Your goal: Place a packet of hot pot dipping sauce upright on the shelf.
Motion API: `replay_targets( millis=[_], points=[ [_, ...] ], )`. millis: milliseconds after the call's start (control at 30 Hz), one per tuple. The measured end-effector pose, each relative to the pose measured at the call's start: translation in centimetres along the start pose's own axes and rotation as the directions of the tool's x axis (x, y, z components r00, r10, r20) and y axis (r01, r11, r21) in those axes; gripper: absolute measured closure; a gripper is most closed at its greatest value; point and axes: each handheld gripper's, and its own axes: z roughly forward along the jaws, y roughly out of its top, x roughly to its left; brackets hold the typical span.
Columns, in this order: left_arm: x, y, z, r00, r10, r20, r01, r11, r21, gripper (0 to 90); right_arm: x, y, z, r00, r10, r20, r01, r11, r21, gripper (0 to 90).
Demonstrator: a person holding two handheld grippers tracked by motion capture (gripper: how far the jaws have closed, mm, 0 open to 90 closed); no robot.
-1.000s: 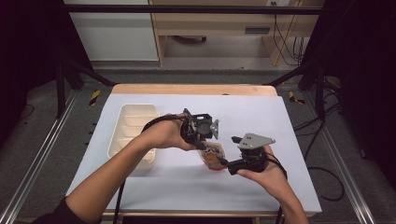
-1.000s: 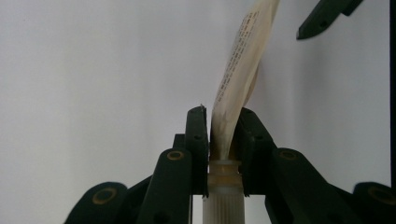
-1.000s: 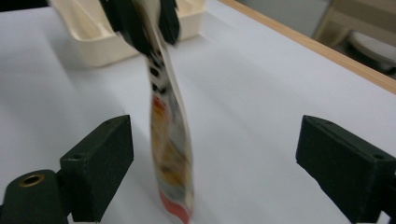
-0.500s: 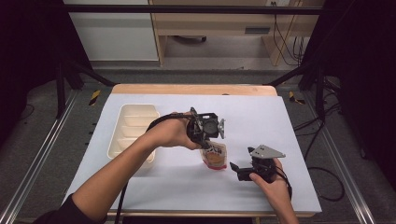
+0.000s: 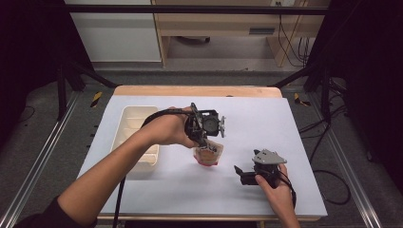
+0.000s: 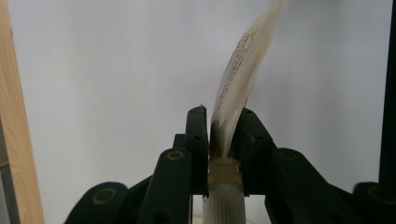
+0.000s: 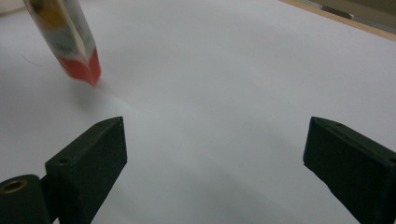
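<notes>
- High view: left gripper [image 5: 205,134] hangs over the middle of the table [image 5: 294,123], jaws pointing down and clamped on the top of a small spouted pouch [image 5: 208,155]. The pouch dangles under it, red bottom low over the white surface; I cannot tell whether it touches.
- High view: a cream divided tray [image 5: 135,137] lies at 9 o'clock from the pouch, near the left edge, partly under the left forearm.
- High view: right gripper [image 5: 243,175] sits low at 4 o'clock from the pouch, well apart, nothing in it.
- Left gripper view: jaws closed on the pouch [image 6: 236,88] just above its ribbed white cap [image 6: 225,198], at the neck. The printed film curves off toward 1 o'clock, thin and limp.
- Right gripper view: right gripper [image 7: 212,154] has jaws spread wide with bare table between them; they have just been opening. The pouch's red bottom corner [image 7: 79,51] hangs at 10 o'clock, clear of both jaws.
- Handling, as I judge it: light, soft, floppy, with slick film. The body would buckle or slip under a pinch and could burst if crushed. The stiff neck and cap give the surest hold; the sealed bottom edge is second choice.
</notes>
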Motion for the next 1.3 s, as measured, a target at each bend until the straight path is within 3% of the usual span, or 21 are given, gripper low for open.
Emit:
replay_targets(
  millis=[300, 533, 833, 1300],
  points=[
    [0.1, -2.5, -2.2, 0.9992, -0.031, -0.026, 0.031, 0.9995, 0.002, 76.3, 0.3, -0.2, 0.3, 0.9978, -0.047, 0.048, 0.045, 0.998, 0.031, 6.4],
    [0.1, -6.3, -4.4, 0.9956, -0.076, -0.054, 0.078, 0.9966, 0.028, 76.3, 0.3, -0.2, 0.4, 0.9962, -0.06, 0.063, 0.058, 0.998, 0.032, 6.1],
    [0.4, -9.9, -7.0, 0.9839, -0.129, -0.123, 0.133, 0.9907, 0.026, 76.3, 0.1, -0.4, 0.4, 0.9927, -0.082, 0.089, 0.077, 0.995, 0.056, 5.7],
    [0.5, -13.2, -8.6, 0.9792, -0.165, -0.119, 0.169, 0.9853, 0.026, 76.3, 0.1, -0.5, 0.2, 0.9923, -0.072, 0.1, 0.068, 0.996, 0.05, 5.3]
  ],
)
